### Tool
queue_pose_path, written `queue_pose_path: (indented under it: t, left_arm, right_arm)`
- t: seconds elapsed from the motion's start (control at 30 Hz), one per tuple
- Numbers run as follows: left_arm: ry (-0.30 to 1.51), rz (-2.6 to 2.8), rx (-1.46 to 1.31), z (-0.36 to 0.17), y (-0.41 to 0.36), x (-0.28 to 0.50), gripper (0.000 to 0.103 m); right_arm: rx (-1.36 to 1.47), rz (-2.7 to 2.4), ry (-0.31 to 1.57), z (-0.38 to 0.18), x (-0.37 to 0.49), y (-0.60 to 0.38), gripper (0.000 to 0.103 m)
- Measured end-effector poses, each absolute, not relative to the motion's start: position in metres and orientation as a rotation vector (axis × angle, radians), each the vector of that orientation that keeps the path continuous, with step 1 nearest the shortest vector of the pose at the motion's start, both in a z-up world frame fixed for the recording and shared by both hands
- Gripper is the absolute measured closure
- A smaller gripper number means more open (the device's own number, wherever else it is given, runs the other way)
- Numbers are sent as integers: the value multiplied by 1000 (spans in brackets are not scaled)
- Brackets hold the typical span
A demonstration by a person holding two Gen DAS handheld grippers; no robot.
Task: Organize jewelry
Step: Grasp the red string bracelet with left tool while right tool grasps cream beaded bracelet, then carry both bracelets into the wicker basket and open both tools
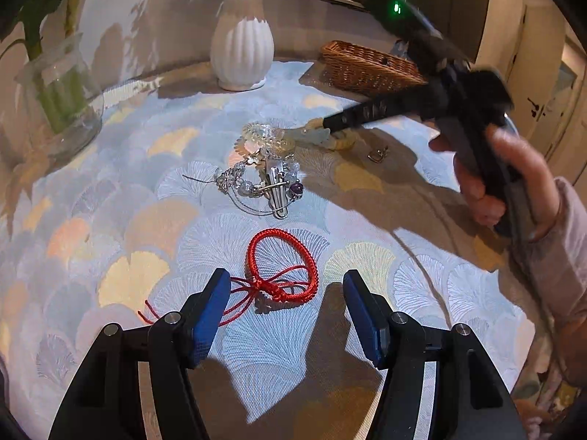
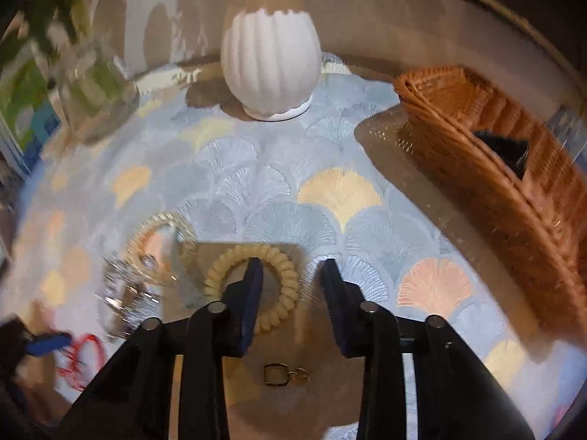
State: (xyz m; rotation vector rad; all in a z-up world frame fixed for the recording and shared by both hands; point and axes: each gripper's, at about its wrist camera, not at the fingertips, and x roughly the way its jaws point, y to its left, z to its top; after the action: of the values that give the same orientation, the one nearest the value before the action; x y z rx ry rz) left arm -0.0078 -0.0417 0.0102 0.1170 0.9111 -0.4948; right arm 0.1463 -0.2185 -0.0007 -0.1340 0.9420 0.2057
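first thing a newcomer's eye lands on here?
Probably the red cord bracelet lying between the open left gripper fingers. Next, the right gripper, open, one finger inside the cream spiral hair tie. Behind stand a white ribbed vase and a wicker basket.

no readable text, labels, brands or numbers in either view

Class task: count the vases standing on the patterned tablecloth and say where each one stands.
2. The white ribbed ceramic vase with pale flowers stands at the back centre, left of the woven wicker basket. The clear glass vase with green stems stands at the far left edge. Others may lie outside the views.
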Motion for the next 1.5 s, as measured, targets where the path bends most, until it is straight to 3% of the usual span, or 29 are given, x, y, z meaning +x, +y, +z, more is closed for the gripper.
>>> queue_pose_path:
  t: [0.17, 0.33, 0.37, 0.4, 1.07, 1.5]
  left_arm:
    - [915, -502, 89, 11, -38, -6, 41]
    - [899, -466, 118, 11, -39, -6, 76]
    - [896, -472, 119, 12, -39, -6, 89]
    - [898, -481, 119, 11, -40, -6, 96]
    - [912, -553, 27, 24, -33, -9, 97]
    - [761, -681, 114, 122, -107, 13, 97]
  right_arm:
    - [-199, 209, 901, -3, 139, -209, 90]
    - [-196, 219, 875, -2, 134, -211, 91]
    - [-187, 221, 875, -2, 134, -212, 91]
    - [-178, 222, 875, -1, 133, -213, 91]
    - [164, 297, 858, 29, 117, -277, 91]
    - [307, 242, 748, 95, 72, -372, 91]
